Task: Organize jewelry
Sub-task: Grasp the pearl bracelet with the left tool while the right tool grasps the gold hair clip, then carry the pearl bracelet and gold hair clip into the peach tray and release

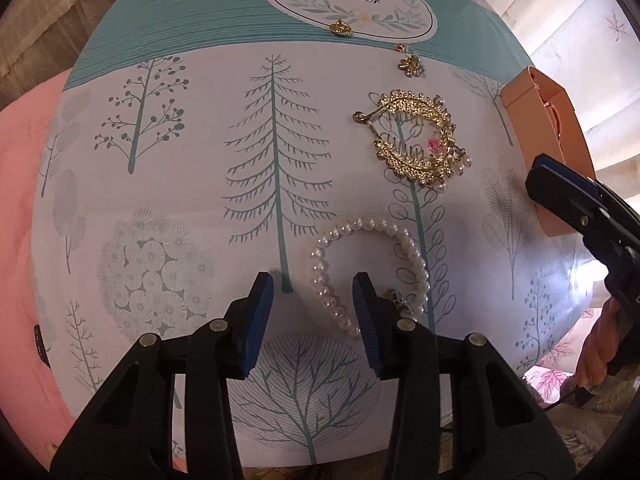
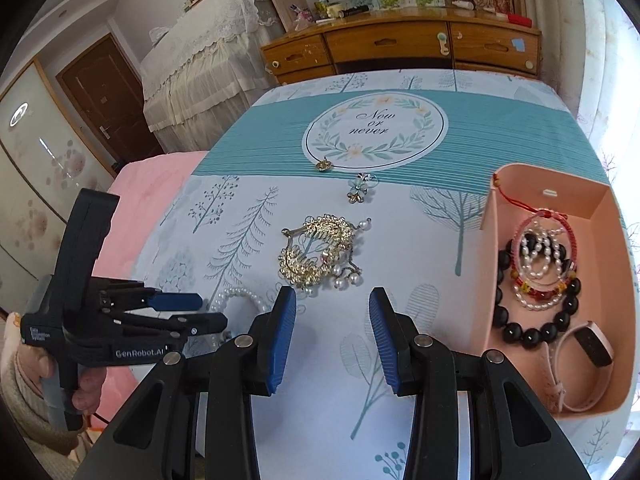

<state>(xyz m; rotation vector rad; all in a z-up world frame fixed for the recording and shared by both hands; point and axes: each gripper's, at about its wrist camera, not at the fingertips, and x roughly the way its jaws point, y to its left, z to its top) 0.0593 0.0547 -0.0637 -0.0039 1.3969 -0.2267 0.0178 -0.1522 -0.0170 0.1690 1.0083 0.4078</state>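
Bracelets already in pink tray (image 2: 508,200) at table's right edge. Left gripper (image 1: 314,312) fingers apart, straddling pearl bracelet (image 1: 320,264) near front edge; right gripper (image 2: 332,336) apart, empty. Gold hair comb (image 2: 316,252) and two small pieces mid-table remain.

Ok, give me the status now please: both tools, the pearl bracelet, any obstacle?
Left tool open, straddling pearl bracelet, not gripping. Right tool open, empty, over the cloth. Pink tray at right already holds bracelets. Gold hairpiece lies clear; nothing blocking.
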